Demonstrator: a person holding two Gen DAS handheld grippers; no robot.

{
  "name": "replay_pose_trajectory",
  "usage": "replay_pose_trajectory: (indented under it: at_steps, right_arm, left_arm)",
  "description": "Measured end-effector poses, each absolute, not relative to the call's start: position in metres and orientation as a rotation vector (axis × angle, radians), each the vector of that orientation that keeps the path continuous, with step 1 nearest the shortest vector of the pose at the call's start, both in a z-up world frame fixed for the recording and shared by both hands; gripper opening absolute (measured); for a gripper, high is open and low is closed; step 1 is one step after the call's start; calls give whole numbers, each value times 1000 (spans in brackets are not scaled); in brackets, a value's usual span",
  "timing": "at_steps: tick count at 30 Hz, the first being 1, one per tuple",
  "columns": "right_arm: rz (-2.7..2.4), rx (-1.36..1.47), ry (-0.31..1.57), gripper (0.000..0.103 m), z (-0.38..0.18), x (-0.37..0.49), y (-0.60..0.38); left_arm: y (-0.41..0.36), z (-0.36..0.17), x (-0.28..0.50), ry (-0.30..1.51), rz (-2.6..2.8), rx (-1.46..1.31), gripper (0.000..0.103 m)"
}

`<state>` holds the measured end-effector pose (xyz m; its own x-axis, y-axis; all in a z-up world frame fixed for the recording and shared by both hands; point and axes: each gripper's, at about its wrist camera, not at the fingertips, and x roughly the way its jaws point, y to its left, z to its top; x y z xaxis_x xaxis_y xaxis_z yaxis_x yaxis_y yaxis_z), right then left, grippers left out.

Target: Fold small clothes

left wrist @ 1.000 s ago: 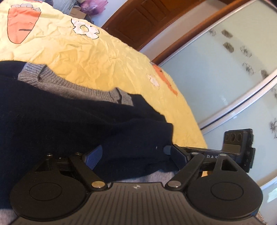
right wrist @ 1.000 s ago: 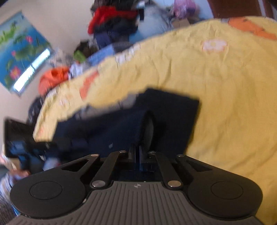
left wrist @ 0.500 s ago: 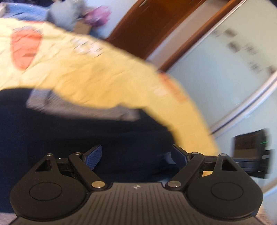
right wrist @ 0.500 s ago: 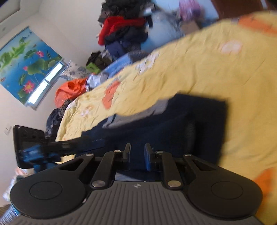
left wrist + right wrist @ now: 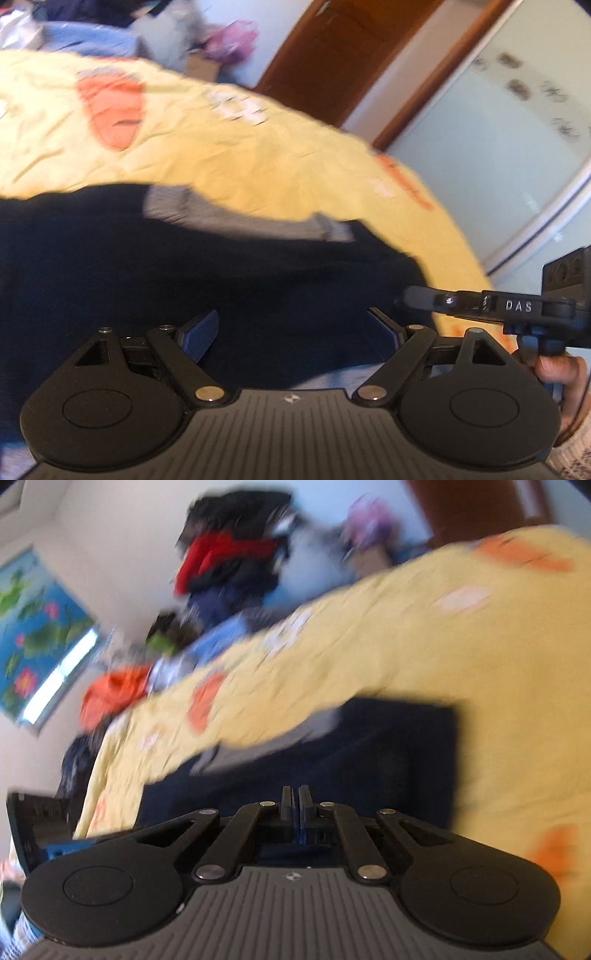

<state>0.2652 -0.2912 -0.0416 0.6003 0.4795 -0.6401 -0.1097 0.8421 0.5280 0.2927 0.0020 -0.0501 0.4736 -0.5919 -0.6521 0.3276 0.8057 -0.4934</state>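
We have the navy garment (image 5: 229, 280) lying on the yellow bedspread (image 5: 258, 155), directly ahead of and beneath our left gripper (image 5: 295, 330). Its grey ribbed collar (image 5: 236, 218) sits beyond the left fingers (image 5: 201, 334), toward the far side of the bed. Those fingers are spread wide apart with nothing between them, hovering over the dark cloth. From the right-wrist view, the garment (image 5: 388, 753) shows as a fairly squared-off dark shape just past our right gripper (image 5: 296, 805), whose fingers (image 5: 286, 803) are pressed together; we see no cloth pinched between them, though the blur leaves some doubt.

Judging by that squared outline with a straight edge on the right, we think at least one fold is already in place, probably the sides or sleeves brought in. What seems left is the final fold across and a smoothing of the result; the blur keeps us from telling how neat the layers are. The right gripper (image 5: 487, 306) appears off to the right of our left fingers, near the edge of the bed.

As for containers, we see no basket, box or drawer for finished items. Beyond the bed, past the right fingers, a loose pile of clothes (image 5: 236, 565) stands against the wall, with an orange item (image 5: 110, 694) lower down to its left.
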Motion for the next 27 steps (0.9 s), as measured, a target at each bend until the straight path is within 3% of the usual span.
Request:
replay_pose_trajectory:
  at_steps: [3, 6, 7, 14, 15, 16, 18, 23, 26, 27]
  right_arm:
    - [154, 213, 911, 0, -52, 273, -279]
    - [75, 352, 937, 0, -49, 259, -336]
    - [11, 346, 920, 10, -41, 253, -346]
    - [198, 416, 866, 12, -29, 244, -323]
    - [212, 351, 867, 29, -29, 246, -312]
    - [231, 306, 868, 39, -30, 246, -303]
    - [249, 295, 878, 41, -32, 251, -299]
    - [240, 200, 915, 41, -42, 262, -289]
    - [218, 102, 910, 33, -46, 267, -276]
    - [215, 74, 906, 25, -47, 267, -274]
  left_arm:
    - [7, -55, 289, 903, -588, -299, 86]
    - [5, -53, 282, 901, -592, -215, 86]
    - [4, -51, 281, 906, -581, -181, 86]
    - [22, -37, 266, 912, -557, -203, 86]
    - [22, -34, 265, 899, -559, -205, 86]
    - [21, -32, 264, 884, -561, -211, 86]
    - [19, -29, 267, 872, -576, -241, 86]
    - [7, -32, 280, 883, -569, -257, 86]
    - [4, -41, 287, 912, -543, -246, 86]
    - [4, -45, 288, 922, -532, -239, 86]
